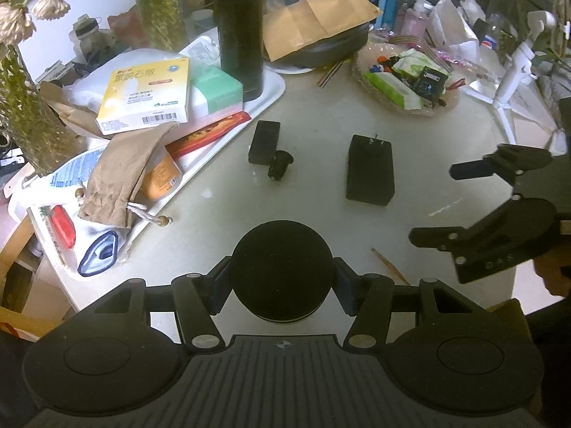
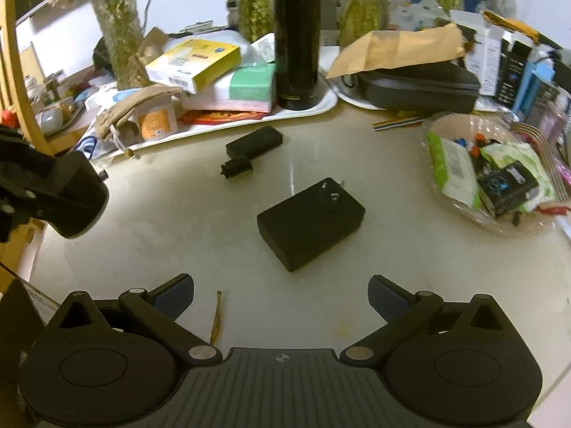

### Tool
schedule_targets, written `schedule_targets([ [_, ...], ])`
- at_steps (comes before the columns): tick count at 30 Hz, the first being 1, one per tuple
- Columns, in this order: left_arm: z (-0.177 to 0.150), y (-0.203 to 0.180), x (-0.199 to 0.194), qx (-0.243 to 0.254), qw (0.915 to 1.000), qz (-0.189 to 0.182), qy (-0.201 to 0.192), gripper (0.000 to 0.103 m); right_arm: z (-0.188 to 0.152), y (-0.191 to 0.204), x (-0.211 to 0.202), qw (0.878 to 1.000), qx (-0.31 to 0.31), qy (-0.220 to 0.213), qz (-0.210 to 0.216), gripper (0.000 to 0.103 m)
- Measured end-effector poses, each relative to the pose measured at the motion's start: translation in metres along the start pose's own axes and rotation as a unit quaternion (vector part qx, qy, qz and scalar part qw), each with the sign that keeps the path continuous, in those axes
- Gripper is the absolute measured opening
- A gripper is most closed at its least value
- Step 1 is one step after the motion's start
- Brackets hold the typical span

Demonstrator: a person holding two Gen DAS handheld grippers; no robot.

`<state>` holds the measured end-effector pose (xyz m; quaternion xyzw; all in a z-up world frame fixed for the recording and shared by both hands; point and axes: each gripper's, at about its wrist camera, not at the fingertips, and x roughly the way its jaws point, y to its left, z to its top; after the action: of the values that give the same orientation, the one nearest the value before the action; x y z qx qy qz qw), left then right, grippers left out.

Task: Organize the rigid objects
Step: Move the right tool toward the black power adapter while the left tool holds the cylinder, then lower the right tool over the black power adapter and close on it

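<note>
My left gripper (image 1: pixel 282 271) is shut on a round black puck-shaped object (image 1: pixel 283 269), its blue pads pressing both sides just above the pale table; the right wrist view shows that object (image 2: pixel 76 196) at the left edge. My right gripper (image 2: pixel 280 285) is open and holds nothing, its fingertips wide apart short of a black power adapter (image 2: pixel 310 223) lying with its prongs up. The left wrist view has the right gripper (image 1: pixel 435 203) to the right of that adapter (image 1: pixel 370 171). Farther back lie a small black box (image 1: pixel 264 141) and a small black cylinder (image 1: pixel 279 164) touching it.
A white tray (image 1: pixel 274 87) at the back left carries a black flask (image 1: pixel 239 35), boxes and a cloth pouch (image 1: pixel 125 174). A clear basket of packets (image 1: pixel 403 75) sits at the back right beside a white tripod (image 1: pixel 510 82). A thin wooden stick (image 2: pixel 216 321) lies near my right gripper.
</note>
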<state>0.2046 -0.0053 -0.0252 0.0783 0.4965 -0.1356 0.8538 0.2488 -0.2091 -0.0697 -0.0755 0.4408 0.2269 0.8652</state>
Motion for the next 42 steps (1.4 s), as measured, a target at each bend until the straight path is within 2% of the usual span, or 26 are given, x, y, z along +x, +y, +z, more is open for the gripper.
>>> schedule_targets([
  [11, -0.001, 0.004, -0.004, -0.004, 0.9999, -0.002, -0.009, 0.057, 0.012, 0.006, 0.033, 1.0, 0.019, 0.018, 0.017, 0.103],
  [14, -0.002, 0.004, -0.005, -0.006, 0.9999, -0.005, -0.01, 0.057, 0.017, -0.002, 0.044, 0.997, 0.071, 0.032, 0.015, 0.103],
  [19, -0.005, 0.006, -0.005, -0.007, 0.9999, -0.004, -0.007, 0.057, 0.029, -0.011, 0.054, 0.985, 0.164, 0.046, -0.001, 0.103],
  [26, -0.008, 0.008, -0.004, -0.011, 0.9999, 0.001, -0.003, 0.057, 0.038, -0.008, 0.07, 0.974, 0.217, 0.052, -0.045, 0.101],
  [28, -0.008, 0.008, -0.004, -0.012, 0.9999, 0.002, -0.003, 0.057, 0.041, -0.006, 0.075, 0.971, 0.229, 0.052, -0.053, 0.094],
  [32, -0.008, 0.008, -0.004, -0.013, 0.9999, 0.001, -0.003, 0.057, 0.046, -0.003, 0.084, 0.964, 0.249, 0.048, -0.075, 0.09],
  [38, -0.009, 0.006, -0.006, -0.012, 0.9999, -0.002, -0.003, 0.057, 0.05, 0.004, 0.088, 0.964, 0.243, 0.041, -0.094, 0.084],
  [42, -0.008, 0.003, -0.006, -0.012, 0.9999, -0.003, -0.004, 0.057, 0.051, 0.004, 0.088, 0.965, 0.232, 0.041, -0.114, 0.066],
])
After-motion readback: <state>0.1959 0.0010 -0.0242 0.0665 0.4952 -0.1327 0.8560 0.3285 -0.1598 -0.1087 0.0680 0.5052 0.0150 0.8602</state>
